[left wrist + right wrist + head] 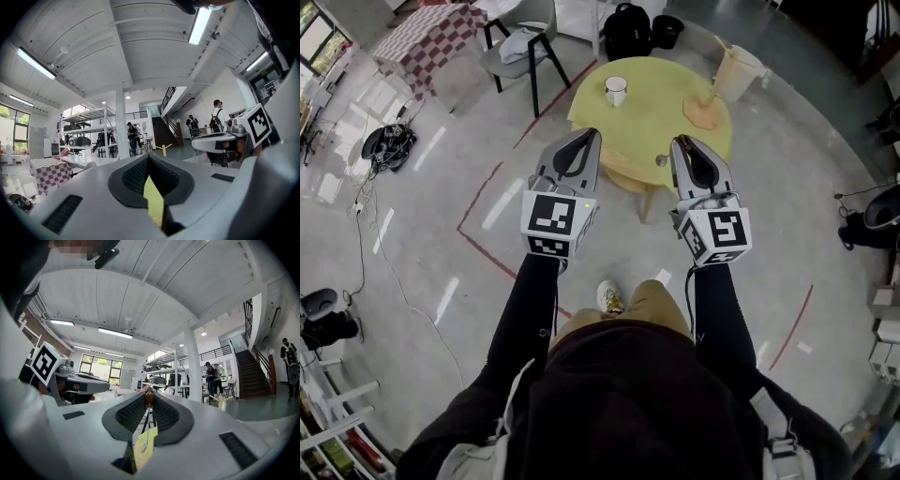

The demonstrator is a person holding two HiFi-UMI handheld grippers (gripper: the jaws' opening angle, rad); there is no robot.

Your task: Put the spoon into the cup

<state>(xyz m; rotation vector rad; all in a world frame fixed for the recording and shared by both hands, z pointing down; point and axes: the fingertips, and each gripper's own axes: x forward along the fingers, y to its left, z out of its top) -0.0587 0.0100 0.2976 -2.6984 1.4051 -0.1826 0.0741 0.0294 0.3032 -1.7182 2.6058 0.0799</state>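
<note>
The person stands on the floor short of the round yellow bench [661,127], which lies at 12 o'clock in the head view, with both tools held out level toward it. The right tool [149,394] is pinching the spoon [149,399] by the tip of its brown handle. The rest of the spoon hangs down through the gap under the pads, and in the head view its bowl shows just at 7 o'clock of the tool's tip. Gripping the far end most likely leaves the bowl free to go into the cup first. The left tool [149,158] has its pads pressed together at the tip with nothing between them. It looks like a spare hand kept level beside the other, perhaps to steady the cup if needed. The white cup [616,90] stands upright on the bench toward its 10 o'clock side, mouth up and clear of the wooden board [708,112] at 3 o'clock, so it can be reached from above. The spoon is well apart from the cup, so the task seems to be at the carrying stage.
</note>
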